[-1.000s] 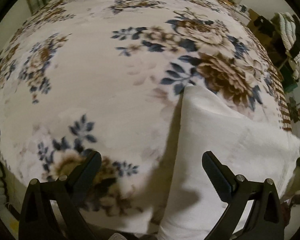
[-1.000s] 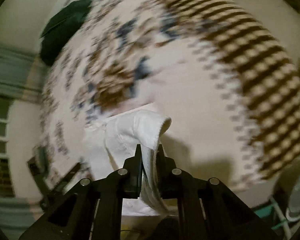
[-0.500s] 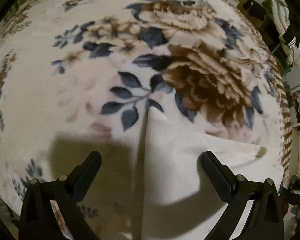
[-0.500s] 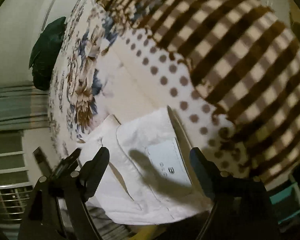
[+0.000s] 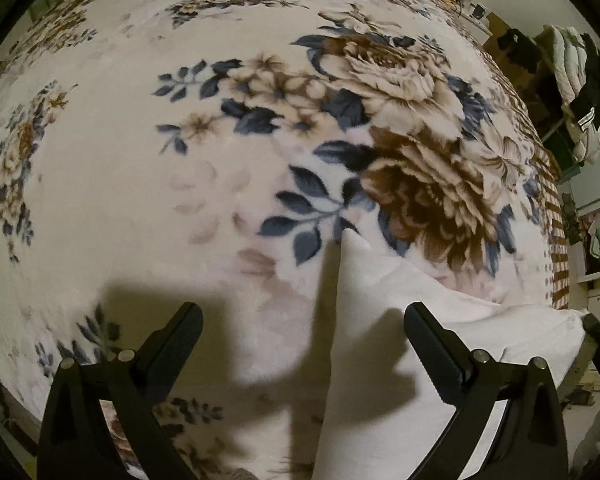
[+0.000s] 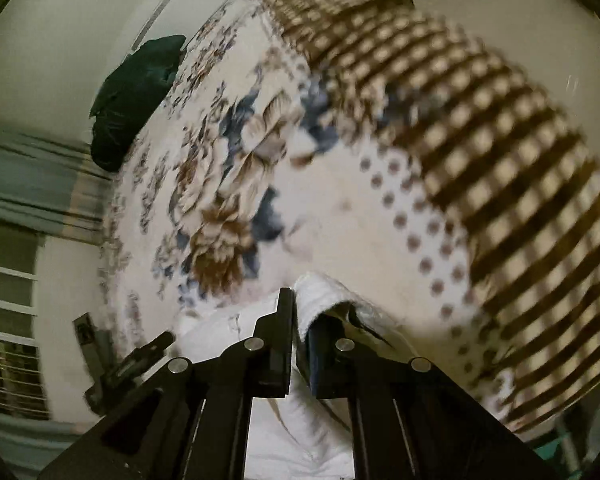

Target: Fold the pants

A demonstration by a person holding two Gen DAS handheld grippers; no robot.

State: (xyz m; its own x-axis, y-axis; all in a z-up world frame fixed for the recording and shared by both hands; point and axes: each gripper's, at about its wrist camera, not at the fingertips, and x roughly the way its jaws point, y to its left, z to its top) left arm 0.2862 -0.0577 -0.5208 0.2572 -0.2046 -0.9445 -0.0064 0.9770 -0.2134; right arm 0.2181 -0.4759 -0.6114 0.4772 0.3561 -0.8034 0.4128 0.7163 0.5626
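Right gripper (image 6: pixel 300 316) clamped on white pants (image 6: pixel 320 292) near blanket (image 6: pixel 340 208) edge; my left gripper (image 5: pixel 302 332) wide, hovering over them.

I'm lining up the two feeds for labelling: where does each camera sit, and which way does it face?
Left wrist: on the left tool, facing down across the floral blanket; its open fingers frame the white pants.
Right wrist: on the right tool, facing along the blanket toward a dark green bundle; its fingers are shut on the pants.
Shared: pants, blanket.

Floral blanket (image 5: pixel 148 184) (checked border), dark bundle (image 6: pixel 134 96)
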